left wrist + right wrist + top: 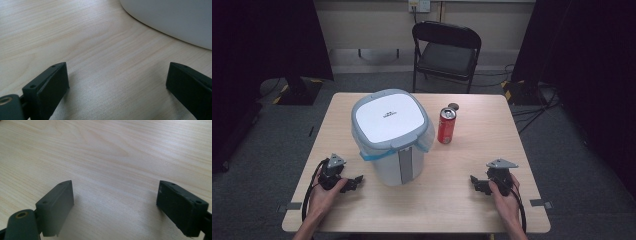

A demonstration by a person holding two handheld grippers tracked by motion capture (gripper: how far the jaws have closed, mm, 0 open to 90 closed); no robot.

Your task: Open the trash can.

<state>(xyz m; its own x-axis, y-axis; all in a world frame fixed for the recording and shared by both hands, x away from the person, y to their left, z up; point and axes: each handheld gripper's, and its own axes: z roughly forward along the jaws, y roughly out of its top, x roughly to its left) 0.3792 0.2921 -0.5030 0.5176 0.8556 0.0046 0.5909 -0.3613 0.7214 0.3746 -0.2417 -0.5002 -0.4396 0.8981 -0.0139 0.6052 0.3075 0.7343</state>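
Dim studio room, dark curtains both sides, black folding metal chair [446,47] stood behind a light wooden table [472,165]. Mid-table, slightly left, sat a white-and-grey plastic lidded bin [390,135] with a clear liner bag and a blue band showing under the lid; lid was closed. Red aluminium drink can [446,125] stood upright just right of the bin, not touching it, with a small dark round object behind the can, too small to identify.

Left gripper [354,182] rested low on the table near the front-left, jaws spread wide with nothing between them, pointed toward the bin's base; bin was near, not touching. In the left gripper view the bin's pale curved wall [175,20] sat ahead, bare wood between the jaws.

Right gripper [475,183] rested at front-right, well apart from bin and can, jaws likewise spread and empty. Right gripper view showed bare tabletop [112,157] between its jaws.
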